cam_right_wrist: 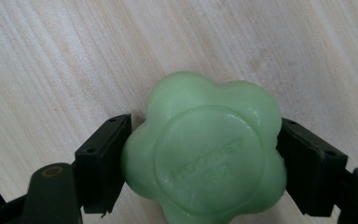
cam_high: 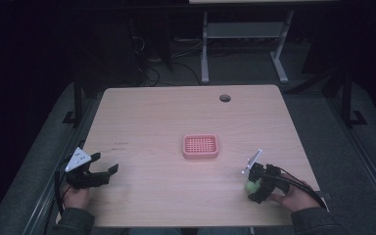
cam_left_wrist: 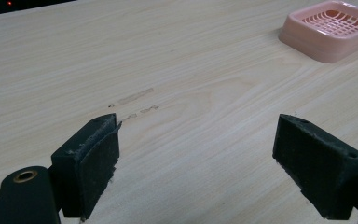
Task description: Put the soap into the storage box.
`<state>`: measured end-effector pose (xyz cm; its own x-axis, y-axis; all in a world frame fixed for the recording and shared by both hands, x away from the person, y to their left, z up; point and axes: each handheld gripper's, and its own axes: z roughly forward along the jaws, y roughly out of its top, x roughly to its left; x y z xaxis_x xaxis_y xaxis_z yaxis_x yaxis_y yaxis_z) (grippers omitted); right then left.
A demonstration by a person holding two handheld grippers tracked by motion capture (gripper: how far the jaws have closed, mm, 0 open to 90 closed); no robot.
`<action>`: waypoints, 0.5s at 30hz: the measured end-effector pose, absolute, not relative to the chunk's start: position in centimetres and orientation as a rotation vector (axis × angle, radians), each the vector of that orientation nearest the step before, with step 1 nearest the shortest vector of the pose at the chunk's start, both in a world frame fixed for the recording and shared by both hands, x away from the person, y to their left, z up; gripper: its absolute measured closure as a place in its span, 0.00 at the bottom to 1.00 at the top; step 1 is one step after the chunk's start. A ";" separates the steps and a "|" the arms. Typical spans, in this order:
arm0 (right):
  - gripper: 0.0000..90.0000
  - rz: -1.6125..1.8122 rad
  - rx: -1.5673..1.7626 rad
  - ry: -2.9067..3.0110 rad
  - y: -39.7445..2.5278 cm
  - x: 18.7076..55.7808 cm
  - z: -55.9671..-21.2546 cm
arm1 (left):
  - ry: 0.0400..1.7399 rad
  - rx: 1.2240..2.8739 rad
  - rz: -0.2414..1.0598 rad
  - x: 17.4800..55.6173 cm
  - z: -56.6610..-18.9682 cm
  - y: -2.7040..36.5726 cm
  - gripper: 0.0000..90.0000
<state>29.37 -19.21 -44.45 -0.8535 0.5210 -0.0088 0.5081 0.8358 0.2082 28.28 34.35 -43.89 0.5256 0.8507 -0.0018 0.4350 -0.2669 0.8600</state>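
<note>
A pale green flower-shaped soap (cam_right_wrist: 205, 149) sits between the jaws of my right gripper (cam_right_wrist: 203, 156), which is shut on its two sides just above the wooden table. In the high view the same soap (cam_high: 251, 186) shows as a small green lump in the right gripper (cam_high: 254, 187) near the table's front right. A pink slotted soap dish (cam_high: 200, 146) lies at the table's middle, up and left of that gripper. My left gripper (cam_high: 104, 164) rests near the front left edge, open with bare wood between its jaws (cam_left_wrist: 196, 158). The pink dish (cam_left_wrist: 328, 29) appears at the upper right there.
The light wooden table (cam_high: 166, 117) has a round cable hole (cam_high: 224, 98) near its far edge. Faint scuff marks (cam_left_wrist: 133, 97) lie ahead of the left gripper. Beyond the table stand a desk frame's white legs (cam_high: 204, 46) and dark floor cables.
</note>
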 end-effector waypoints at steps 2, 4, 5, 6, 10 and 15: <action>0.26 0.306 0.823 2.950 -19.2 29.4 -44.5 | 1.055 1.891 0.600 28.3 -43.9 34.3 0.15; 0.26 0.299 0.822 2.951 -19.2 29.4 -44.5 | 1.056 1.894 0.598 28.3 -43.9 34.3 0.15; 0.26 0.298 0.821 2.953 -19.1 29.4 -44.5 | 1.056 1.893 0.598 28.3 -43.9 34.3 0.15; 0.26 0.299 0.821 2.954 -19.2 29.5 -44.5 | 1.054 1.894 0.598 28.3 -43.9 34.3 0.15; 0.26 0.318 0.837 2.959 -19.3 29.6 -44.6 | 1.054 1.898 0.596 28.3 -43.9 34.3 0.15; 0.26 0.316 0.842 2.969 -19.3 29.7 -44.6 | 1.052 1.898 0.599 28.3 -43.9 34.3 0.15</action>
